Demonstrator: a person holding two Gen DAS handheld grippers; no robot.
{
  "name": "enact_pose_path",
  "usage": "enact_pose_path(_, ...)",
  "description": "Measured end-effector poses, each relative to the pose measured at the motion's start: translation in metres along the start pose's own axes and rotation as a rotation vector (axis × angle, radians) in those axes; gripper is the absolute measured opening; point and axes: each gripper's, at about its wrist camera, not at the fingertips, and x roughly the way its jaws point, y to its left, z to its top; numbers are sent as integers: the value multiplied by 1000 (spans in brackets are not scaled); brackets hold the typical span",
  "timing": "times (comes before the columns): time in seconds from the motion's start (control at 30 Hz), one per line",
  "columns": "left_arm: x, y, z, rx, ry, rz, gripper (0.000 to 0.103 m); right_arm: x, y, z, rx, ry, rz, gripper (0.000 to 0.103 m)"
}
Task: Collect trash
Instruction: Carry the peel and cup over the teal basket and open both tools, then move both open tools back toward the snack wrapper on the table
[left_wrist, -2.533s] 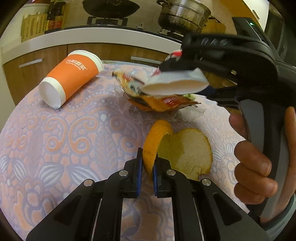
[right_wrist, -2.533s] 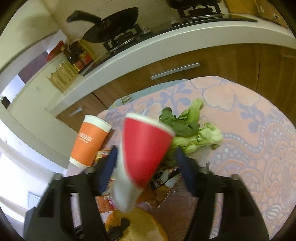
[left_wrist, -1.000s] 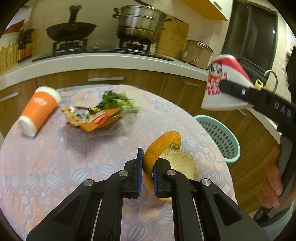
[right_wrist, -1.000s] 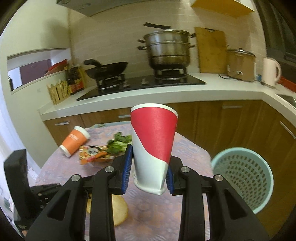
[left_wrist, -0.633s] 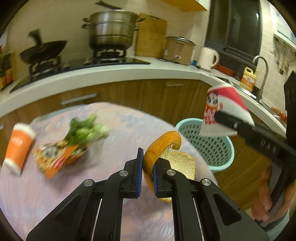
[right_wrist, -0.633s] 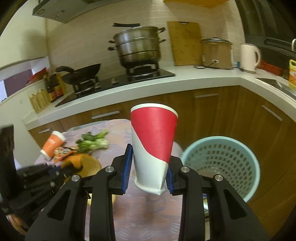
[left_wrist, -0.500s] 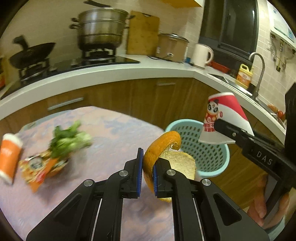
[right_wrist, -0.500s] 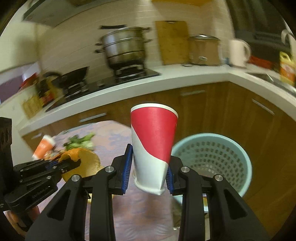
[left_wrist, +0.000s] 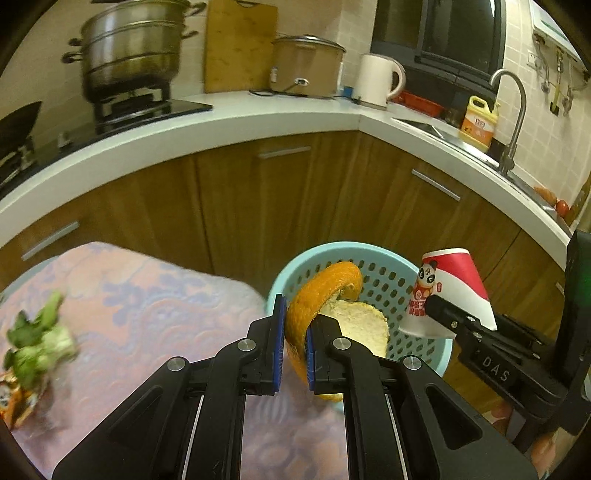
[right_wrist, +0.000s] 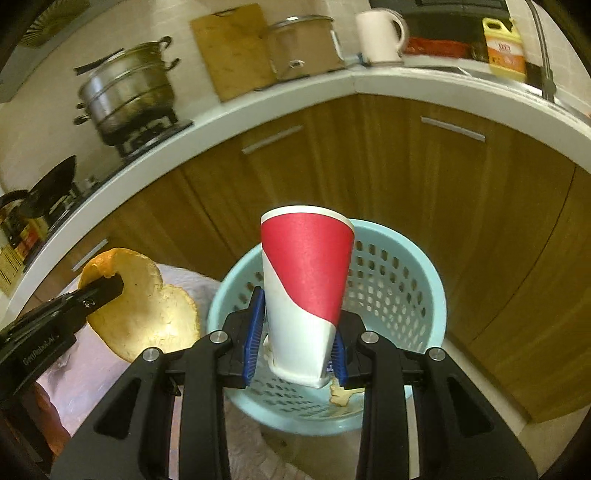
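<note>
Right tool (right_wrist: 295, 363) grips cup (right_wrist: 306, 280), left tool (left_wrist: 294, 349) pinches peel (left_wrist: 325, 314); centre both over bin (right_wrist: 417, 266) before releasing.

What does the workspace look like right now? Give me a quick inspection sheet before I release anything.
Surface: patterned tablecloth on the table, beside the bin.
Job's things: orange peel and red-and-white paper cup, both held; light-blue perforated bin below the cup, scraps inside.
Clutter: leafy greens and an orange wrapper on the cloth, blurred.
Grippers: left tongs shut on the peel; right tongs shut on the cup.
Cables: nothing seen near the bin.
Surroundings: wooden cabinets, steamer pot, kettle, faucet.
</note>
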Motion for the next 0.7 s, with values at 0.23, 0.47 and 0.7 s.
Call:
enact_pose_path(0.23,26,-9,-3,22,29,7,43,29,-19,11,37,74,-14,42)
enact_pose_path(0.47,10,0,-8,9,2,-4,54,19,-23,8,53,43,6,60)
enact_pose_path(0.7,-38,15,-14,-13,-69,10,55,-18,13,10,-3,-27,86,60)
